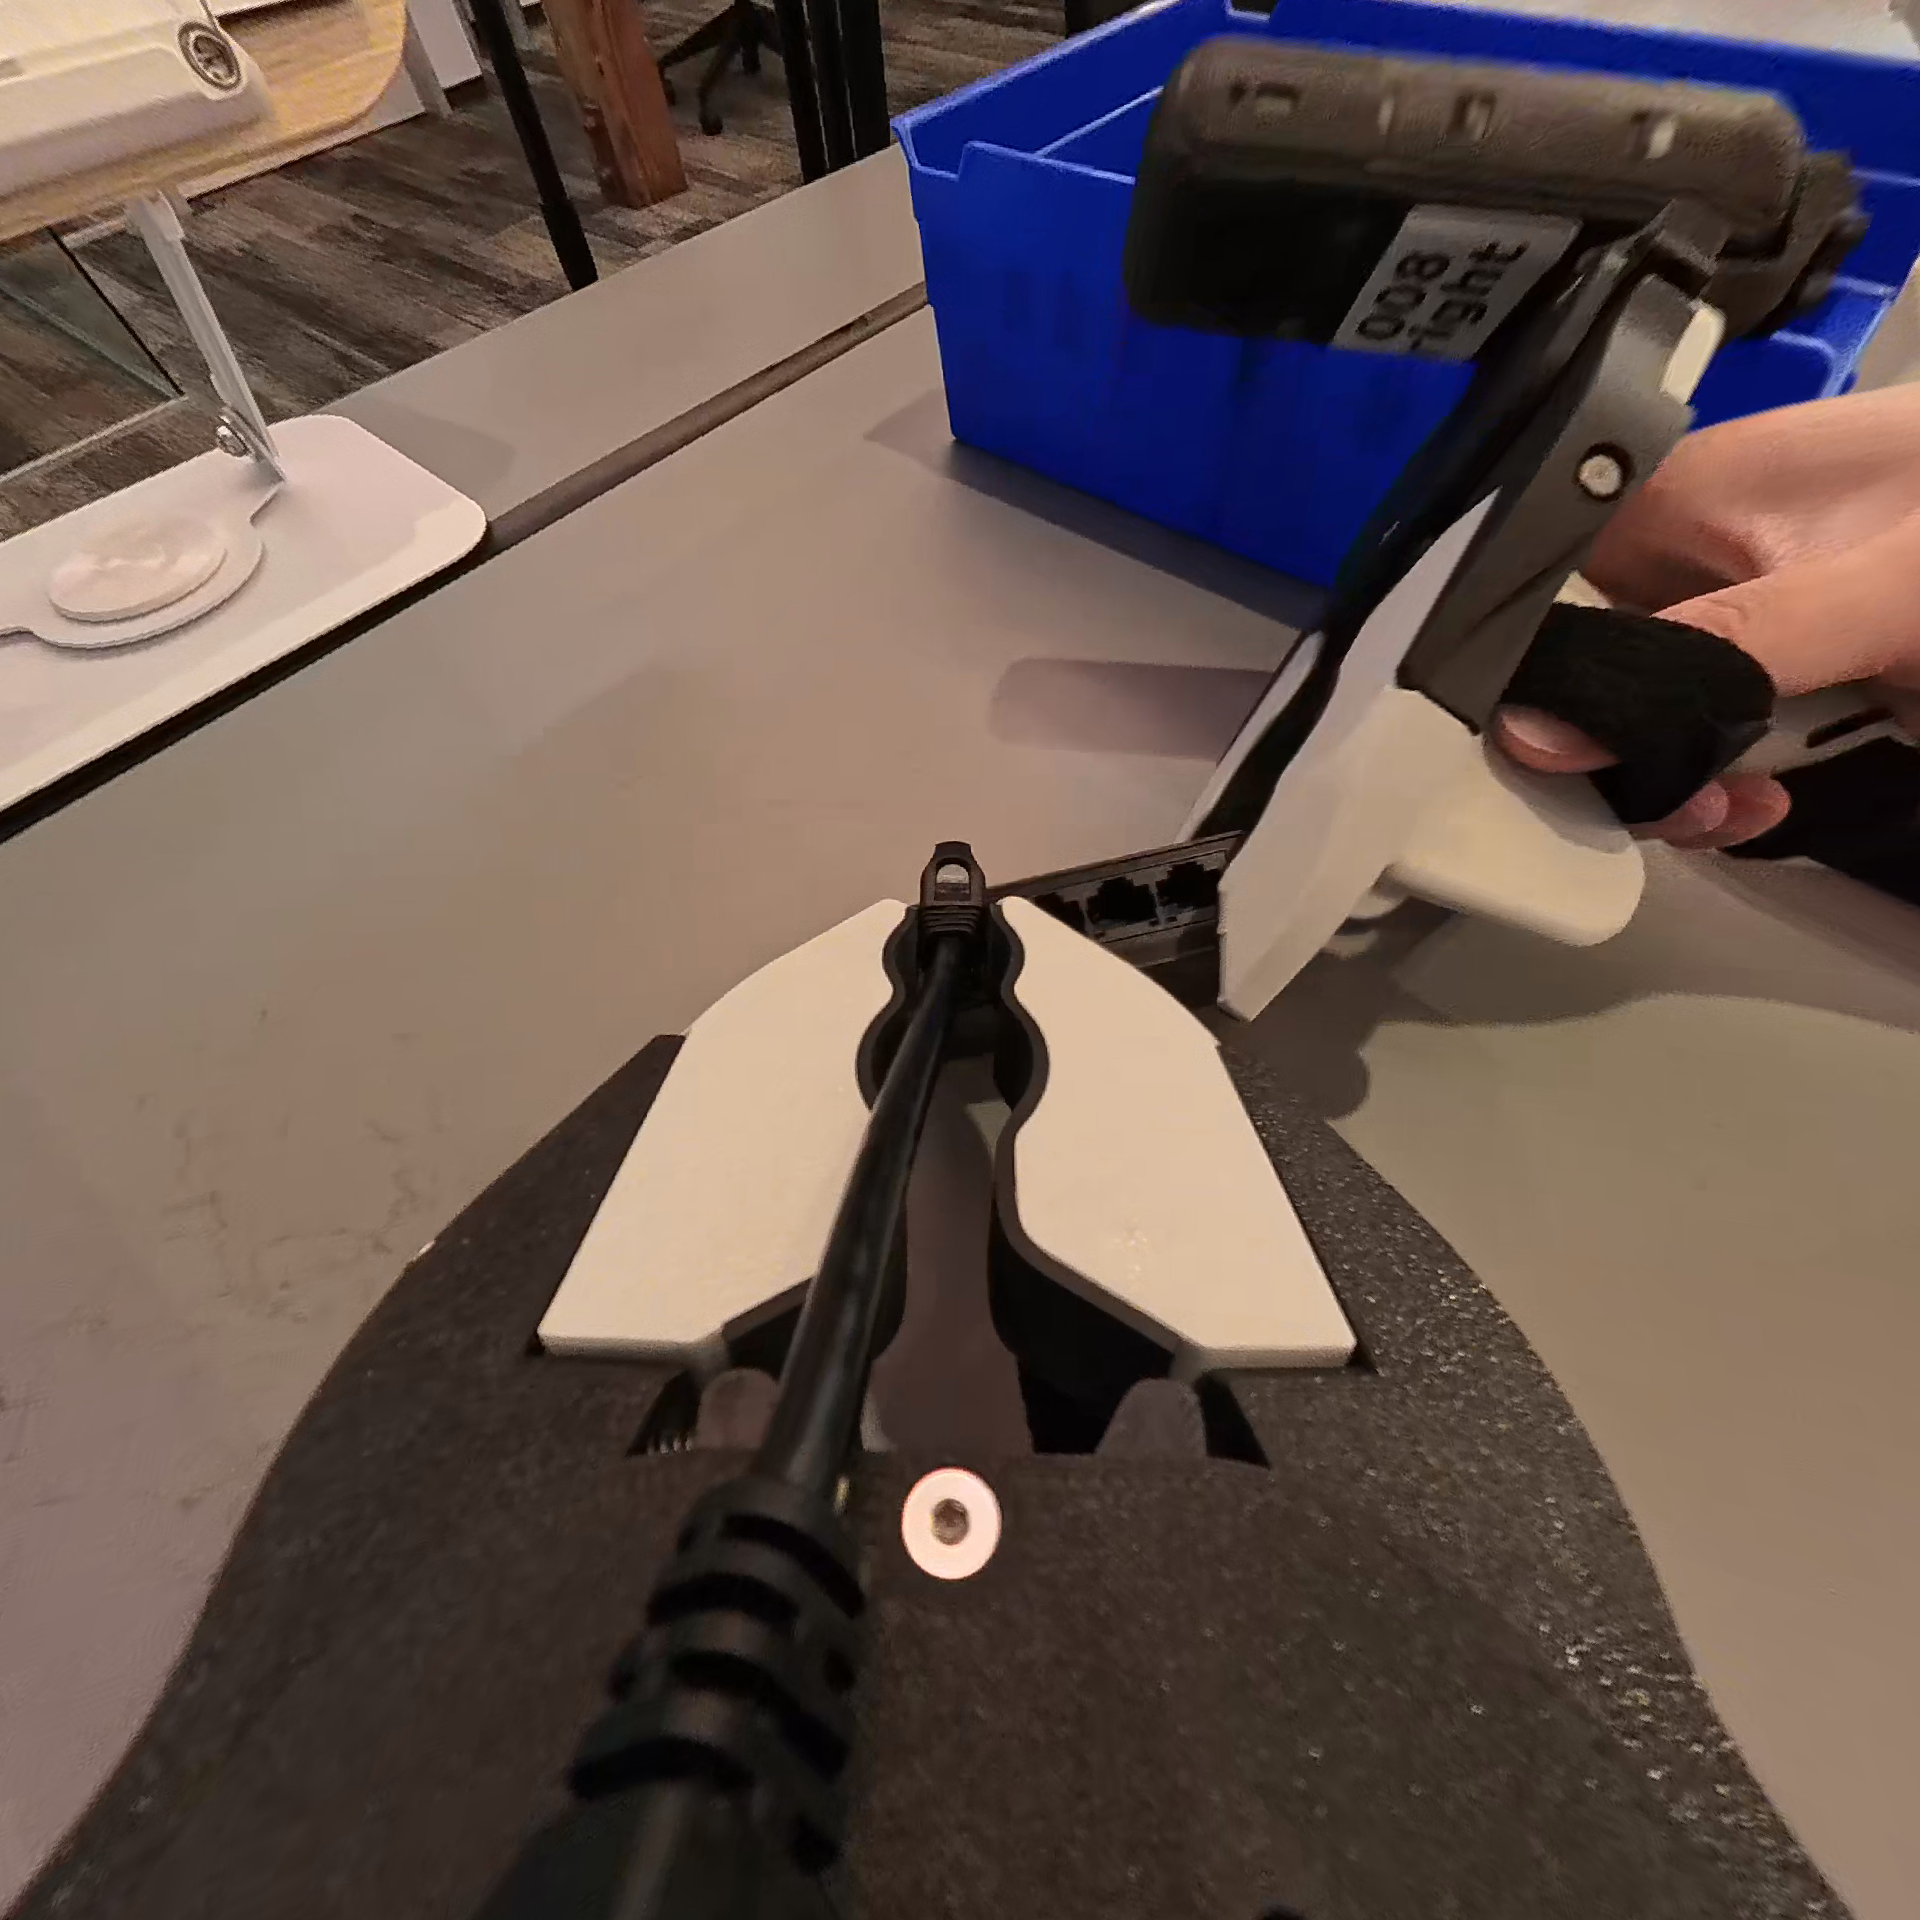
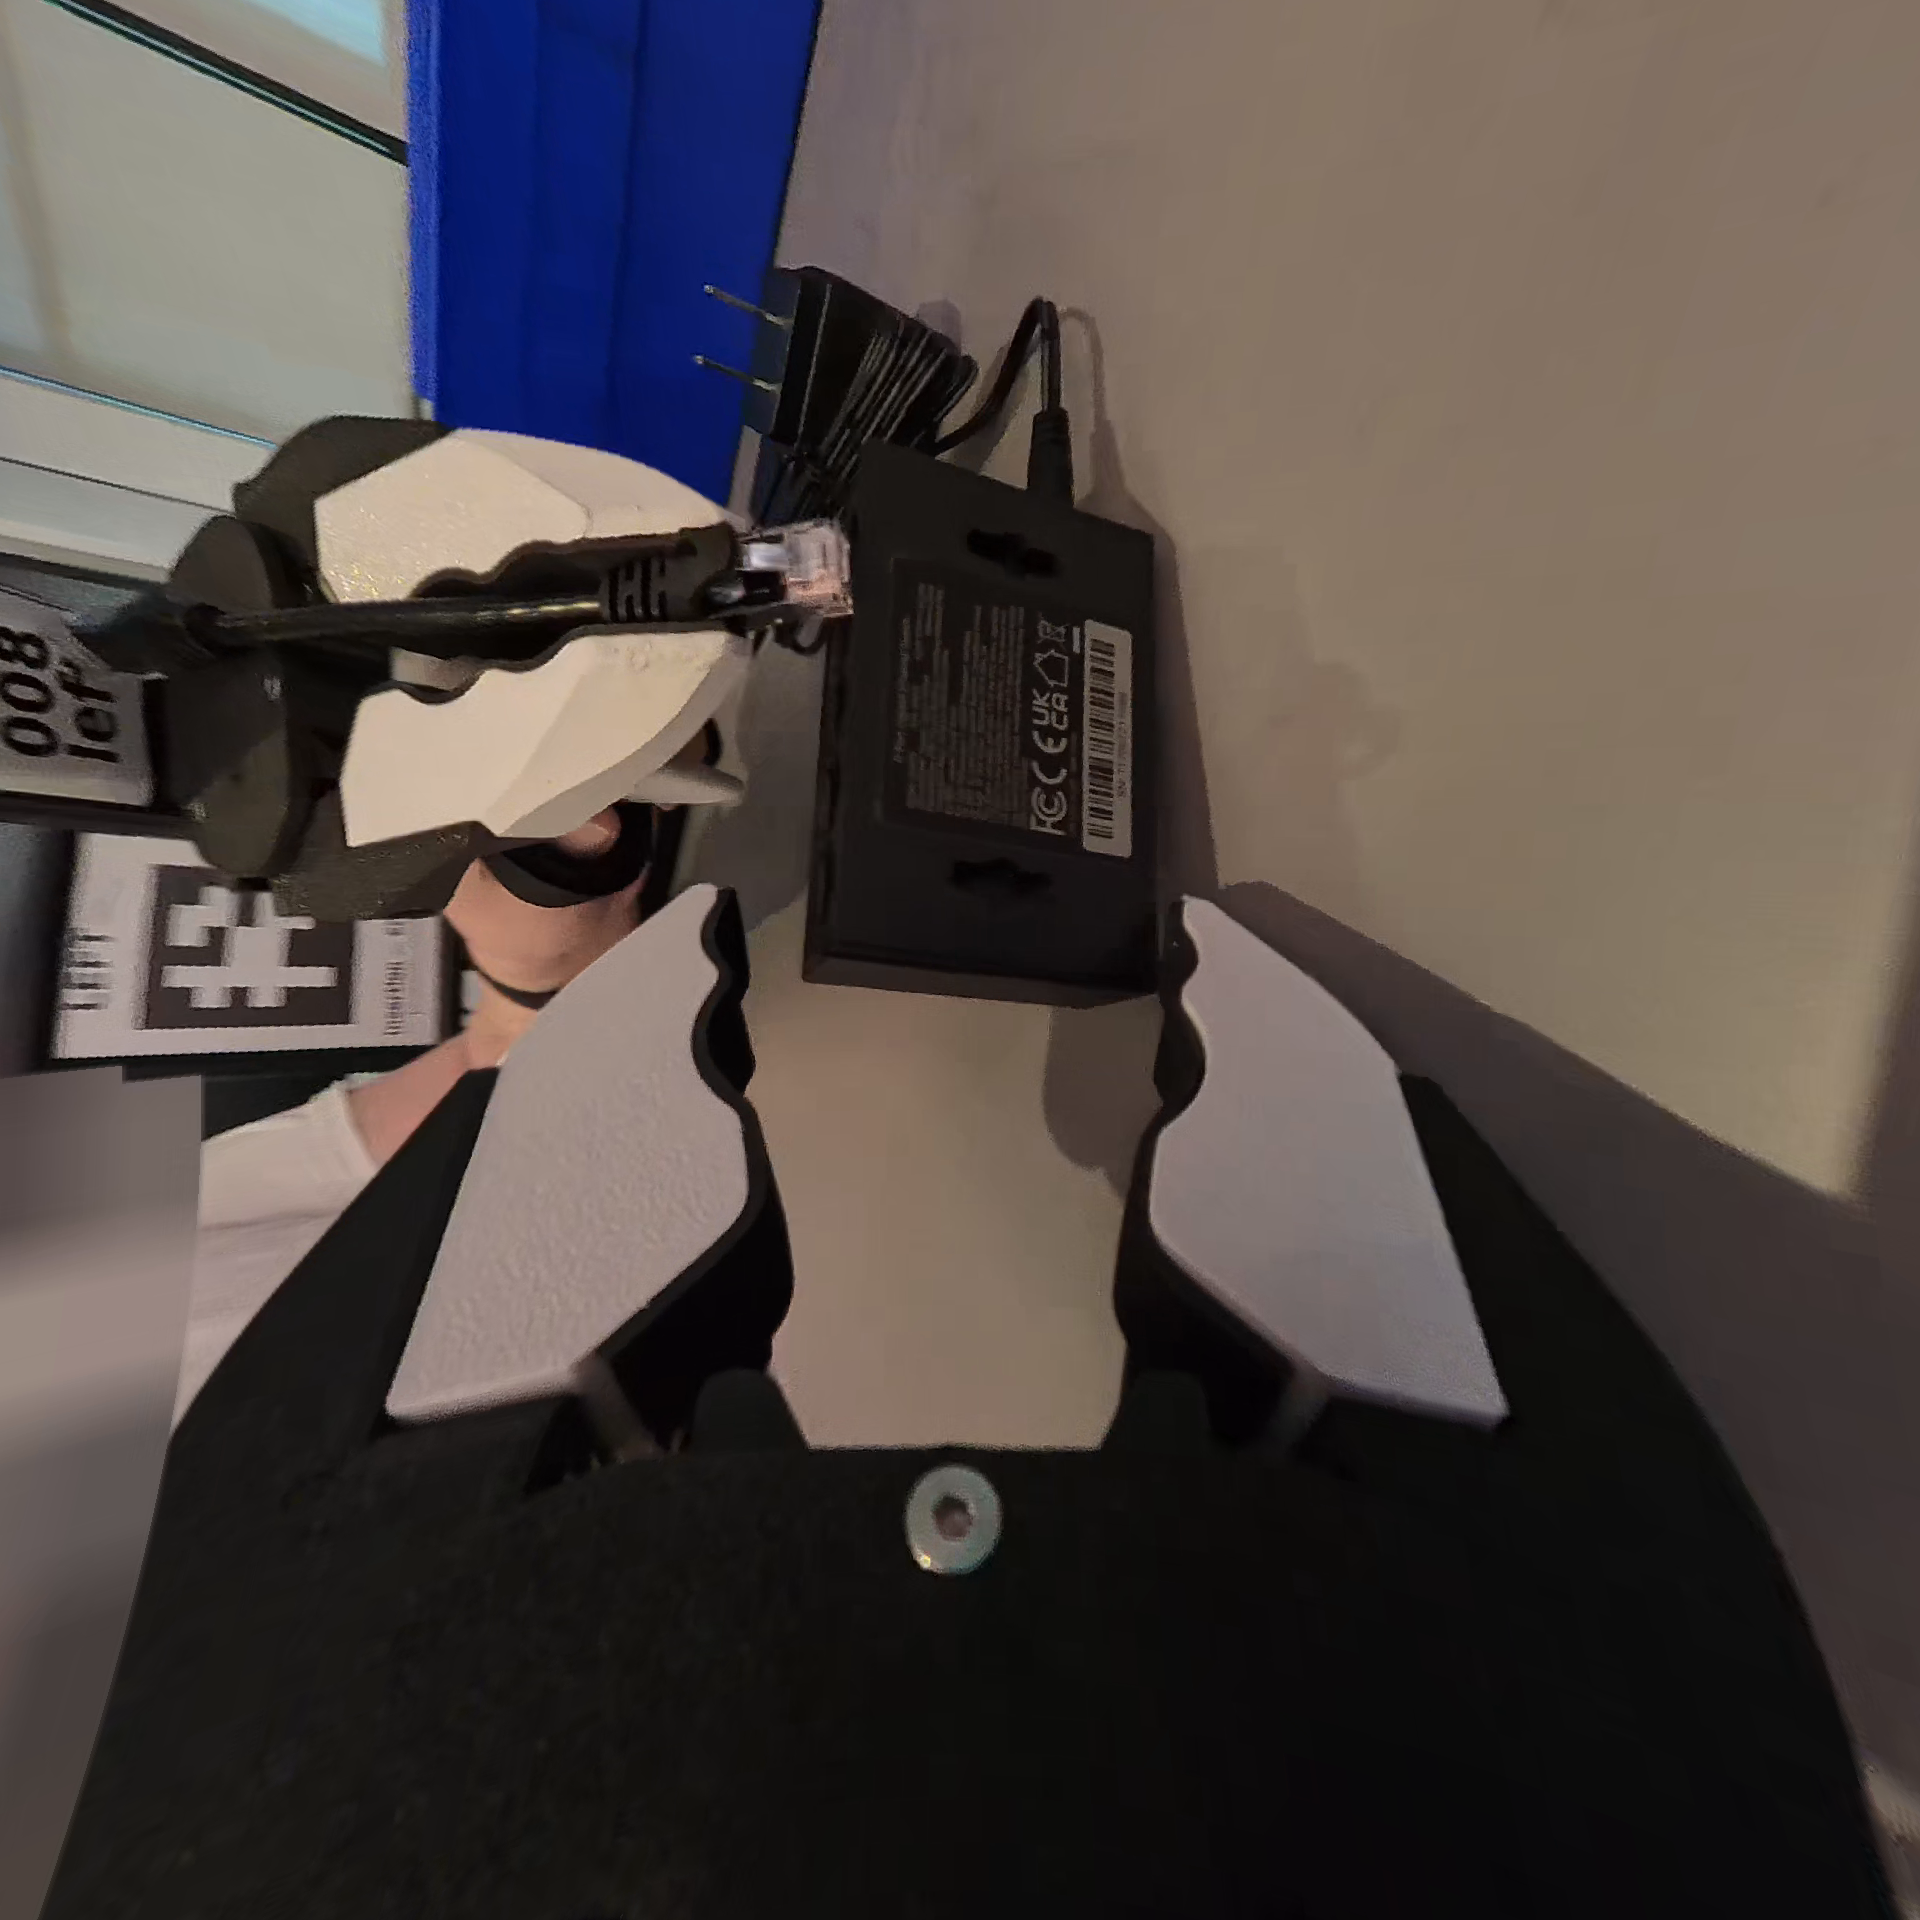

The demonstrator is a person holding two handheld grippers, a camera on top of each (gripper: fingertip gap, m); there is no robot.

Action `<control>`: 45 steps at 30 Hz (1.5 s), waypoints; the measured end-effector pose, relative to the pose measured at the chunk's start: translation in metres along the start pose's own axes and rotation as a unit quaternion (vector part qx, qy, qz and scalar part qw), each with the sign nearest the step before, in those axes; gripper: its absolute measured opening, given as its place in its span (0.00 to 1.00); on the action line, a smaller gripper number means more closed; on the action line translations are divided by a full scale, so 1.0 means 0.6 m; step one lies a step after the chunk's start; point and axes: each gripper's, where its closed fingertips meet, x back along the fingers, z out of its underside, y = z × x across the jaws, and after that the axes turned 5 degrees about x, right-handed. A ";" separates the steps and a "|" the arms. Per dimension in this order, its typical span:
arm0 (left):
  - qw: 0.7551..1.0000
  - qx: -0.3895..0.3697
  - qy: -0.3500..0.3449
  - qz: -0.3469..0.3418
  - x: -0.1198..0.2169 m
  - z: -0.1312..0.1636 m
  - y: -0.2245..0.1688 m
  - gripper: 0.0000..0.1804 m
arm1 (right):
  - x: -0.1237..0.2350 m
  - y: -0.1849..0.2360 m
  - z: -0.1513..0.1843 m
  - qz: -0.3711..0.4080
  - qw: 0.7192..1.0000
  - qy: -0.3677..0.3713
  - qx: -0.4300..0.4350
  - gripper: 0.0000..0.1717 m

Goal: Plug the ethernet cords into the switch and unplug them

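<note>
Nearest the lens in the left wrist view, a black ribbed strain-relief boot and the round black ethernet cord (image 1: 883, 1174) run forward over the black textured body of the left gripper (image 1: 954, 914), whose two white scalloped fingers (image 1: 748, 1122) are closed together on the cord's black moulded connector boot; the plug end (image 1: 952, 873) projects just past the fingertips. In the right wrist view the same plug shows as a clear plastic connector (image 2: 805, 569), just beside the port edge of the switch and not yet seated. The switch (image 2: 987, 727), a flat black rectangular plastic box, lies on the grey matte table (image 1: 520, 831) with its labelled underside up; its row of open ports (image 1: 1143, 894) faces the left gripper. The right gripper (image 2: 951, 966) has its two white fingers (image 2: 613, 1143) spread wide apart, one on each side of the near end of the switch; whether either pad touches the casing cannot be told. A hand (image 1: 1766, 582) wearing a black fabric finger loop holds that gripper from the right. Beyond the switch lie a black two-pronged power adapter (image 2: 831, 364) and its thin black lead. Farther back stands a blue plastic bin (image 1: 1091, 364), and at far left a white flat stand base (image 1: 208, 551) sits on an adjoining table.
</note>
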 end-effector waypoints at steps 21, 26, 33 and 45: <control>1.000 0.010 -0.008 0.000 -0.007 0.001 -0.001 0.06 | 0.022 -0.029 -0.018 0.337 0.838 -0.147 0.403 0.37; 1.000 0.013 -0.023 -0.005 0.004 -0.007 0.003 0.06 | 0.012 -0.042 -0.027 0.351 0.842 -0.131 0.388 0.33; 0.999 0.022 -0.039 -0.009 0.020 -0.017 0.013 0.06 | 0.002 -0.055 -0.031 0.339 0.867 -0.118 0.345 0.33; 0.999 0.026 -0.046 -0.011 0.032 -0.021 0.022 0.06 | -0.017 -0.062 -0.031 0.320 0.885 -0.088 0.325 0.18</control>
